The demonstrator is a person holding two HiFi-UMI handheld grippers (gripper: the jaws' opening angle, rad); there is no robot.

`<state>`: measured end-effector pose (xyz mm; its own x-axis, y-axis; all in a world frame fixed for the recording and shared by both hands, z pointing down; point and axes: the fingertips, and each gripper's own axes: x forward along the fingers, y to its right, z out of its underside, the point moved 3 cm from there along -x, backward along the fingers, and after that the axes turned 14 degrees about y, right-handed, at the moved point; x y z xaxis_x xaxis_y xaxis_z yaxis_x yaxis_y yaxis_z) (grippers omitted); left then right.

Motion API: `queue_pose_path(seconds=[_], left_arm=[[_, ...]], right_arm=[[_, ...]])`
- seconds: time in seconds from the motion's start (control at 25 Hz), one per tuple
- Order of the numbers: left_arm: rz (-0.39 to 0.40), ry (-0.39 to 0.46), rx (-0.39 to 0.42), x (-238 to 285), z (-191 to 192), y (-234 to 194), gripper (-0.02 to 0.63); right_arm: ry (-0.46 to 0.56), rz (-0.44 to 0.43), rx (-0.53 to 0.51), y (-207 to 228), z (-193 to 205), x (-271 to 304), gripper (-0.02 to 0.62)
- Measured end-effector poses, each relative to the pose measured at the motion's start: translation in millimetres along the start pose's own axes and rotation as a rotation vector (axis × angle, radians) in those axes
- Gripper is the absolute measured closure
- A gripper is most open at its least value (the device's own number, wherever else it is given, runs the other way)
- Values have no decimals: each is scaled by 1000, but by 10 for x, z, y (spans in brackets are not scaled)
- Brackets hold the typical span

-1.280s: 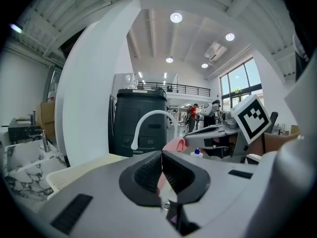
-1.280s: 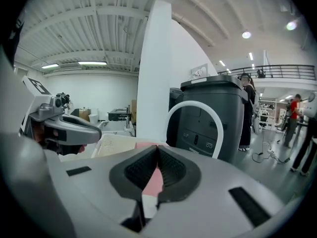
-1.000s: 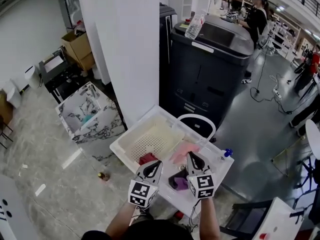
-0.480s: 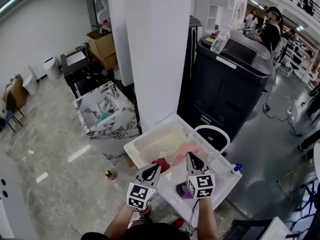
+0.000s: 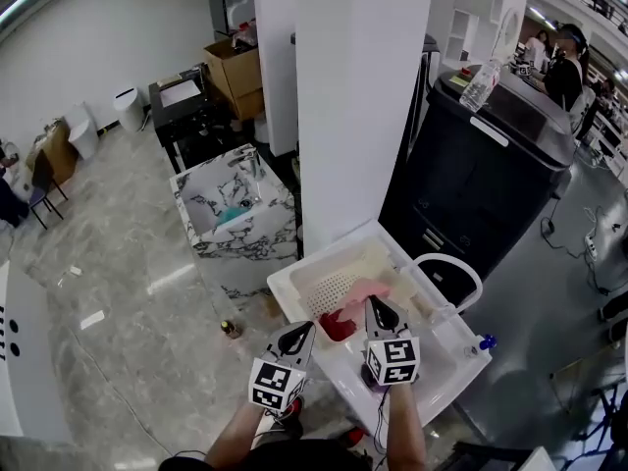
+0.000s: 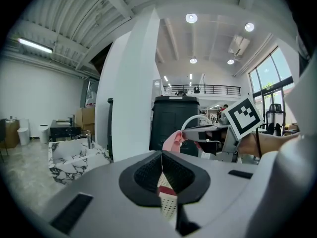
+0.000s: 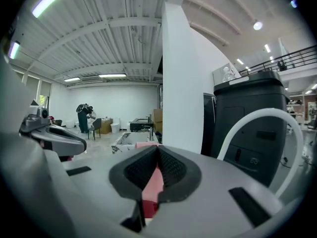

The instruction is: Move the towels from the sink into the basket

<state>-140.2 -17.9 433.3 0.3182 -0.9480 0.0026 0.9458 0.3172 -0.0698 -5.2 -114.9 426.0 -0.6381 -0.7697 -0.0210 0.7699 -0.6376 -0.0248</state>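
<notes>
A white basket (image 5: pixel 324 258) stands below me, with a red towel (image 5: pixel 340 325) lying in it. My right gripper (image 5: pixel 376 305) is shut on a pink towel (image 5: pixel 357 290) above the basket's perforated floor. That towel fills the gap under its jaws (image 7: pixel 157 148). My left gripper (image 5: pixel 300 330) hovers over the basket's near left rim, shut with nothing in it (image 6: pixel 161 153). The marble sink (image 5: pixel 201 204) stands to the left beyond the basket, and a teal towel (image 5: pixel 234 214) lies inside it. In the left gripper view the pink towel (image 6: pixel 171 141) hangs at the right gripper's tip (image 6: pixel 184 134).
A white pillar (image 5: pixel 363 96) rises behind the basket, and a big black machine (image 5: pixel 491 165) with a bottle (image 5: pixel 478 84) on top stands to its right. A small bottle (image 5: pixel 229 329) is on the floor between sink and basket. Boxes (image 5: pixel 235 72) and a black cart (image 5: pixel 186 106) are behind the sink.
The view has swung left, so sink and basket have slid right and nearer the centre. Both grippers have moved left over the basket. The pink towel has come along, closer to the red one.
</notes>
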Motion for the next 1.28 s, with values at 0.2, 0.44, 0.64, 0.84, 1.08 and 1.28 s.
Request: queue_pose_path(seconds=[0.2, 0.44, 0.64, 0.84, 1.08, 1.28], left_arm=[[-26, -19, -7, -47, 96, -186, 598], [-54, -41, -27, -117, 218, -354, 598], [-61, -63, -45, -134, 331, -420, 598], [-57, -84, -61, -173, 433, -421, 598], [-49, -87, -71, -156, 482, -412, 598], [-44, -86, -69, -153, 451, -388, 597]], right_arm=[[-49, -32, 7, -156, 241, 192, 561], [-111, -50, 20, -284, 554, 310, 561], [-165, -47, 30, -314, 790, 349, 561], [-229, -51, 33, -359, 1013, 292, 560], [-262, -64, 42, -392, 1153, 250, 560], [-277, -32, 73, -342, 1164, 222, 520]])
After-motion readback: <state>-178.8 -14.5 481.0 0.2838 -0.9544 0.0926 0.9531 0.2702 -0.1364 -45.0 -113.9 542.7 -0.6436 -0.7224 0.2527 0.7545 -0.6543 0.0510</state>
